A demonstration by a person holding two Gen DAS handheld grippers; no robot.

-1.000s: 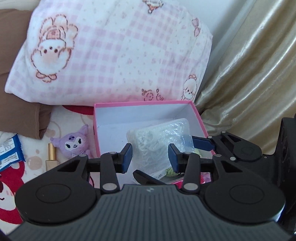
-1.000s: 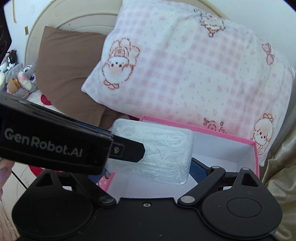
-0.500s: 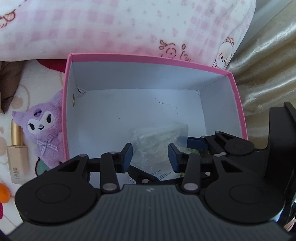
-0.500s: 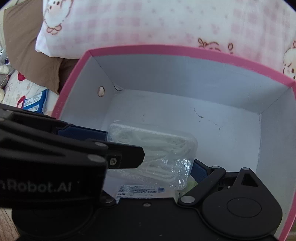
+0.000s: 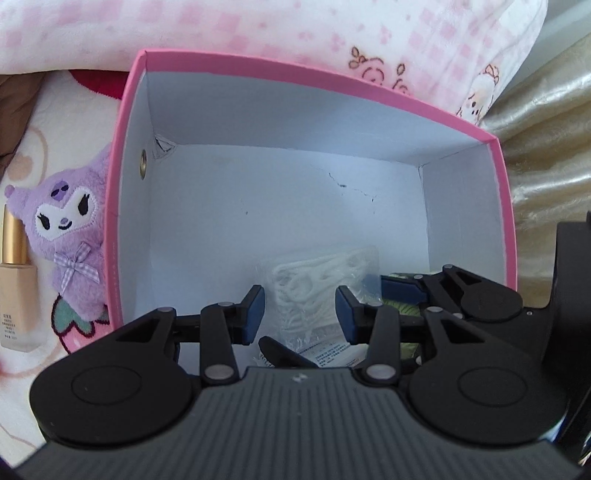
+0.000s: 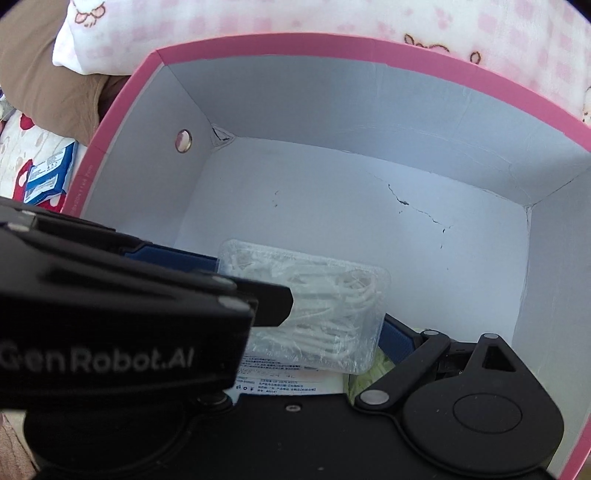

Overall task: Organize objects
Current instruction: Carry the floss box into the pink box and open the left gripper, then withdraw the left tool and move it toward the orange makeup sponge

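Lowering the packet (image 6: 317, 306) into the box (image 6: 110, 122), both grippers coming down together. Gripping it with the right gripper (image 6: 299, 295), one blue pad lying against each end of the packet, as far as the right wrist view shows. Keeping the left gripper (image 5: 300, 314) close alongside, jaws standing partway open, no wider or narrower than a second ago, with the packet showing between them. Not being able to tell from either view whether those pads are pressing on it or only straddling it.

A second ago, hanging above the rim, in front of the pillow (image 5: 258, 29). Now sitting deep between the white walls, by the near wall and low over the floor, partly over something green (image 6: 369, 373) already lying there. Hardly shifting over the last half second. Not showing whether it is touching the floor yet.

Probably reaching the end of the carry, with only the release remaining. Likely calling next for opening the jaws and lifting straight up, clear of the walls, without dragging the light packet back out.

Leaving the plush (image 5: 70, 236) and the bottle (image 5: 16, 280) lying on the bed just outside the box's left wall, seemingly waiting for their turn.
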